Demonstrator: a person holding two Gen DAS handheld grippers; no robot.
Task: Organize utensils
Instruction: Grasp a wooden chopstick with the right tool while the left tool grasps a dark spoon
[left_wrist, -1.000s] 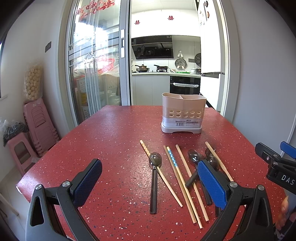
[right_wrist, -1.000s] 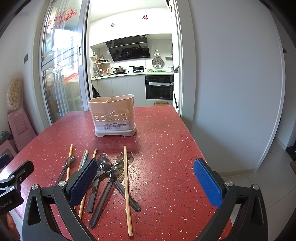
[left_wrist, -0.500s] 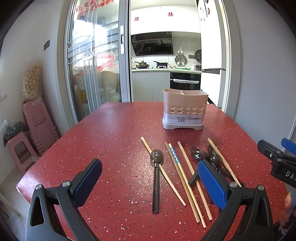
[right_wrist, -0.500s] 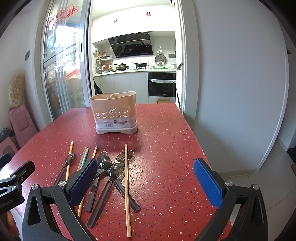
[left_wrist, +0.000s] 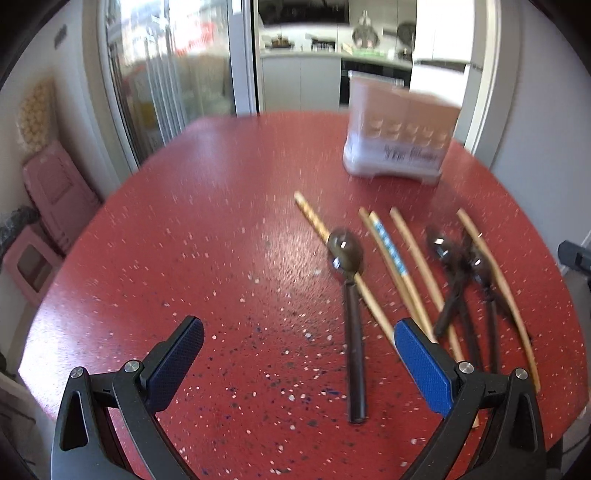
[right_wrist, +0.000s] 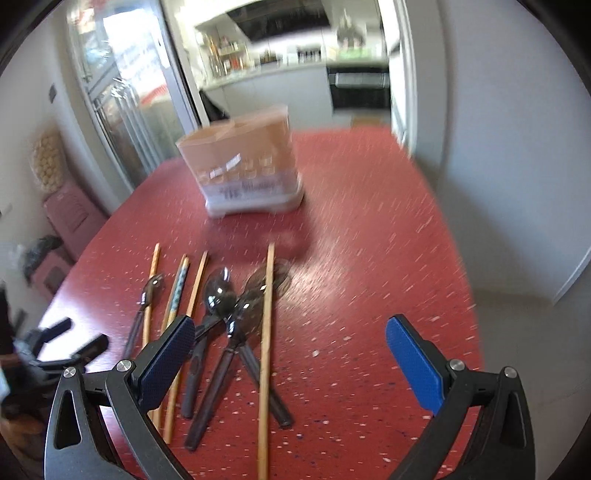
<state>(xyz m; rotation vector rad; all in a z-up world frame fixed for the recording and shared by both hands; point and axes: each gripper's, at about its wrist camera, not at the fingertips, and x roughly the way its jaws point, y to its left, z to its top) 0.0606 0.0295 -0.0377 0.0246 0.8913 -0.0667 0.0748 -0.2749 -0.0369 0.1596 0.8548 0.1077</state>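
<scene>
Both grippers, left and right, are hanging spread and empty as you are tipping them down closer over the spoons and chopsticks lying loose before the holder, readying a first pick.

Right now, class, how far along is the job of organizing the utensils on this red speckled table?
Nothing looks done: the beige plastic utensil holder shows no utensils inside. Nothing is in hand: the left gripper and right gripper are open and empty. Everything is left: the wooden chopsticks and dark spoons lie loose on the red speckled table.
</scene>
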